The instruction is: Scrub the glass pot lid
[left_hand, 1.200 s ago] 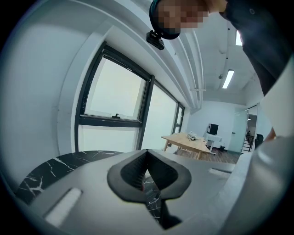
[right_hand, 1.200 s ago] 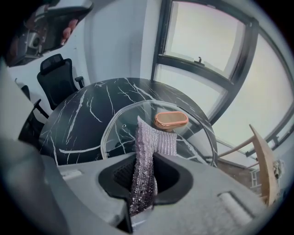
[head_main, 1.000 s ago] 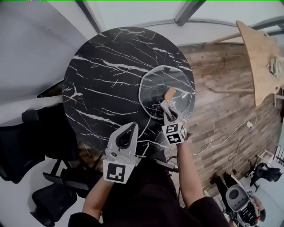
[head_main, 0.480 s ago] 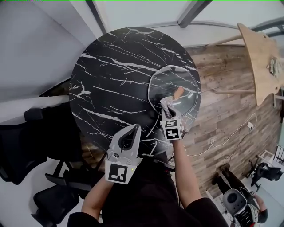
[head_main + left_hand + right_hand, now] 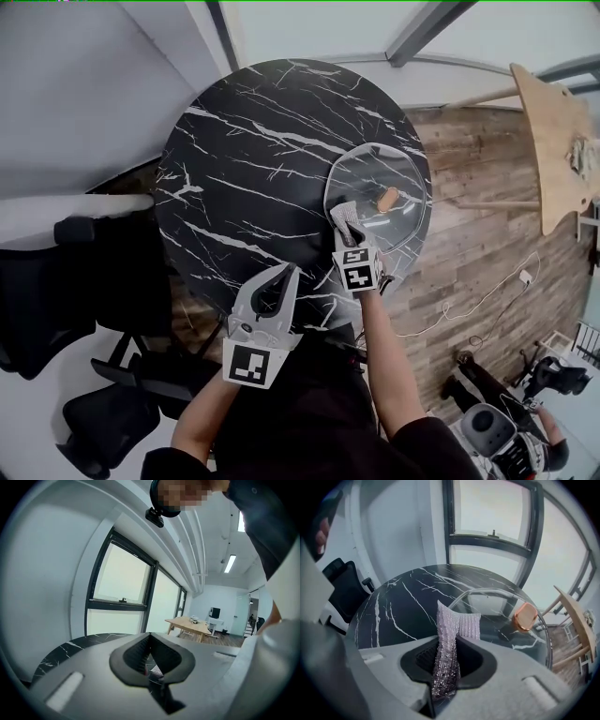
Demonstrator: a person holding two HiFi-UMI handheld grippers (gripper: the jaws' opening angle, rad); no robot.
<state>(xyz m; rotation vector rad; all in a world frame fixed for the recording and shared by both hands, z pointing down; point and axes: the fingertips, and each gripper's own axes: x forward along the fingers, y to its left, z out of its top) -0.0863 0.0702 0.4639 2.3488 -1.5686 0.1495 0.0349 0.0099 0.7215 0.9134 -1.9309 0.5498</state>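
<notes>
Right gripper (image 5: pixel 446 666) pinches a silvery scouring pad (image 5: pixel 451 629) between its jaws. The pad's free end sits at the near left edge of the glass lid (image 5: pixel 398 167), which lies on the right side of the black marble table (image 5: pixel 246 150). Left gripper (image 5: pixel 273 287) hangs at the table's near edge, with its jaws pressed together and nothing between them.

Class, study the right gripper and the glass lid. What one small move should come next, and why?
Probably sweep the right gripper forward across the clear glass pot lid toward its copper-coloured knob. Its jaws are shut on the silvery mesh scrubbing pad, which sits only at the lid's near rim, so most of the glass lies ahead.
</notes>
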